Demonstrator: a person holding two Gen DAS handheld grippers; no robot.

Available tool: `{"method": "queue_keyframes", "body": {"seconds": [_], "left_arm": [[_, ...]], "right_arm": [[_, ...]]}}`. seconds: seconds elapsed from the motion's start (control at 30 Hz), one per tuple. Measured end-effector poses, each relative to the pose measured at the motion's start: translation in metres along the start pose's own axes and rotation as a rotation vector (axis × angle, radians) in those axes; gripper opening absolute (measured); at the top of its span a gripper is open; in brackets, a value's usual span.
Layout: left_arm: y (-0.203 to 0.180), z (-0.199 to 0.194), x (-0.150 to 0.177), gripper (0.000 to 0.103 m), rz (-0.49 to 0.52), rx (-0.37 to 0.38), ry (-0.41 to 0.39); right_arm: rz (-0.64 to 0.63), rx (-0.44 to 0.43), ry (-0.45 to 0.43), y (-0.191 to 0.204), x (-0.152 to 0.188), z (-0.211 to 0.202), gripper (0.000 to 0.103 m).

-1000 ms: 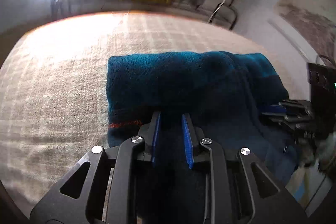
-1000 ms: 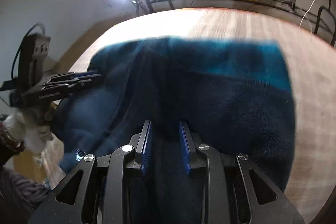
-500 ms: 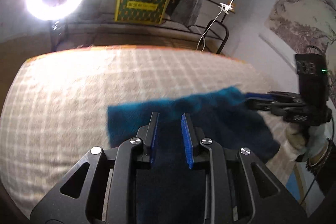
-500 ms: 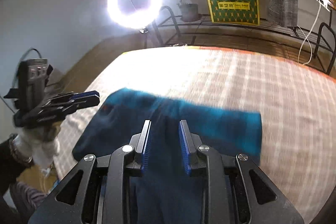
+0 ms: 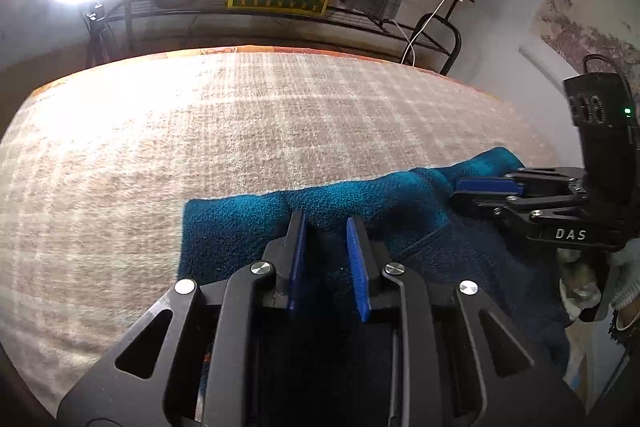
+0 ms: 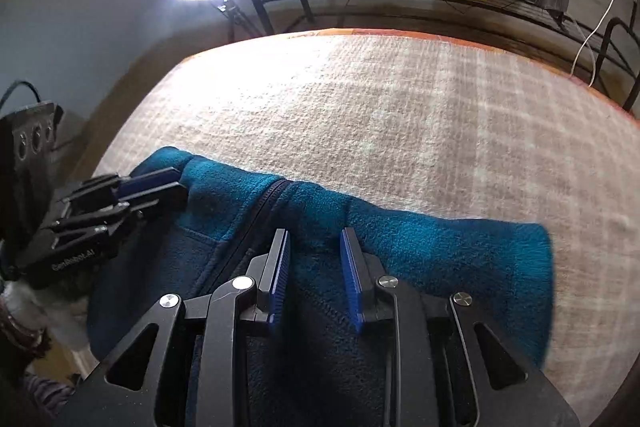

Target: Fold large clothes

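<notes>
while the wide beige checked bed cover point(image 5: 248, 131) lies flat, the teal fleece zip-up garment point(image 6: 440, 247) rests along its near edge. the left gripper point(image 5: 326, 227) and right gripper point(image 6: 314, 239) each clench a fold of its upper hem.

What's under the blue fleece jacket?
The blue fleece jacket lies on a pale checked blanket. Whatever is beneath its middle stays covered.
</notes>
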State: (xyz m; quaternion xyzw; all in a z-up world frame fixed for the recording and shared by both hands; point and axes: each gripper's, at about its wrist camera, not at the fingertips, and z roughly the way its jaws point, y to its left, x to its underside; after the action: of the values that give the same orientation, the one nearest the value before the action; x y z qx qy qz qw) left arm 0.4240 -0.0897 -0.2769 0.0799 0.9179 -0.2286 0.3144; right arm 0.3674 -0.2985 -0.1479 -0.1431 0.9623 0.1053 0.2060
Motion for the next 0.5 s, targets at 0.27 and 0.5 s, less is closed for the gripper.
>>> {"method": "queue_keyframes", "body": {"seconds": [0.27,0.5], "left_arm": [[-0.004,-0.090,0.026,0.024,0.021,0.092,-0.033],[0.019,-0.075,0.084,0.028,-0.014,0.058,0.083]], "right_arm": [[0.026,-0.098,-0.061,-0.019,0.075,-0.080,0.024],[0.120,-0.090,-0.045,-0.040,0.135,-0.086,0.025]]}}
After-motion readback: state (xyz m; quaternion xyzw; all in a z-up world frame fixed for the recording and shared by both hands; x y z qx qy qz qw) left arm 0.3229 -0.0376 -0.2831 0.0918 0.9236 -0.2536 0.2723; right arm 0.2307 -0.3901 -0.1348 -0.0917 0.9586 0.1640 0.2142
